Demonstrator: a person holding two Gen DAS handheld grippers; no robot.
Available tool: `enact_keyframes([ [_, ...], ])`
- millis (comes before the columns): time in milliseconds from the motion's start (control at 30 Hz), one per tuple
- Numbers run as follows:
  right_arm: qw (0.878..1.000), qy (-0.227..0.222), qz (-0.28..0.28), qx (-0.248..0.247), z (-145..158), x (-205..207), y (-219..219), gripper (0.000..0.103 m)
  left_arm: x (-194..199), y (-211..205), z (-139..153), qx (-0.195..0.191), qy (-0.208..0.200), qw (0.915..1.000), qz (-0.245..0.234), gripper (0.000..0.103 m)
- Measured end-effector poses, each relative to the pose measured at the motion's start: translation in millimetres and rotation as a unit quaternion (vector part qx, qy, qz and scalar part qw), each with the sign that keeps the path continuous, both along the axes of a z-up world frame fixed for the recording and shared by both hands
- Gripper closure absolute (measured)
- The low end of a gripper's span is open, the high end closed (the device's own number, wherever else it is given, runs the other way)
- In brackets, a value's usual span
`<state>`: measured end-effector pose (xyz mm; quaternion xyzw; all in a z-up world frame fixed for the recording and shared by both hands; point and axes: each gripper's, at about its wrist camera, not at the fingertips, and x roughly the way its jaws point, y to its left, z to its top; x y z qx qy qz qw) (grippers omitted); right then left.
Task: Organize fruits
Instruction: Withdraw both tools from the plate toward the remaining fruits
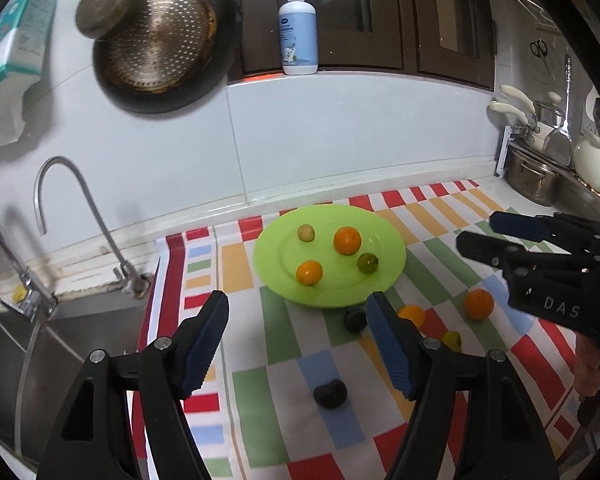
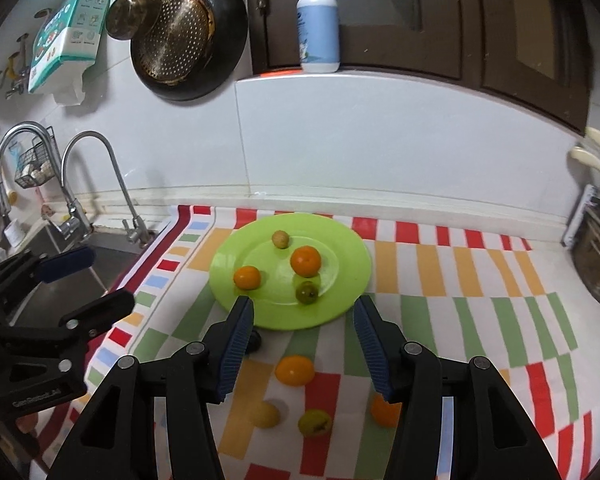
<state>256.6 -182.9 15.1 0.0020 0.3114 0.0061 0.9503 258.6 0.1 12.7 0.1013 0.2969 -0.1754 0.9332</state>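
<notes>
A green plate [image 1: 388, 264] [image 2: 348, 276] on the checked cloth holds two oranges [image 1: 347, 240] [image 1: 309, 272] and two small greenish fruits [image 1: 306, 233] [image 1: 367, 262]. Loose fruits lie on the cloth in front of it: oranges [image 1: 479, 304] [image 2: 295, 370], a dark fruit [image 1: 330, 393], another dark fruit [image 1: 355, 320], and yellow-green ones [image 2: 315, 422] [image 2: 265, 414]. My left gripper [image 1: 298, 344] is open and empty above the cloth near the dark fruits. My right gripper [image 2: 302, 348] is open and empty above the loose fruits; it also shows in the left wrist view [image 1: 476, 236].
A sink [image 1: 28, 360] with taps [image 1: 80, 216] lies left of the cloth. Pots and utensils [image 1: 540, 168] stand at the right. A soap bottle [image 1: 298, 28] stands on the ledge. Pans [image 1: 160, 44] hang on the wall.
</notes>
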Motion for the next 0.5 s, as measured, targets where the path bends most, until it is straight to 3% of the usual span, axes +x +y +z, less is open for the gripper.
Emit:
enact_keyframes([
  [233, 0.999, -0.002, -0.032, -0.008, -15, -21, -3, 0.050, -11, 7, -20, 0.012, 0.011, 0.9998, 0.011, 0.032],
  [500, 0.998, 0.043, -0.037, 0.007, -45, -32, -2, 0.050, -19, 10, -42, 0.023, 0.029, 0.9993, 0.006, 0.032],
])
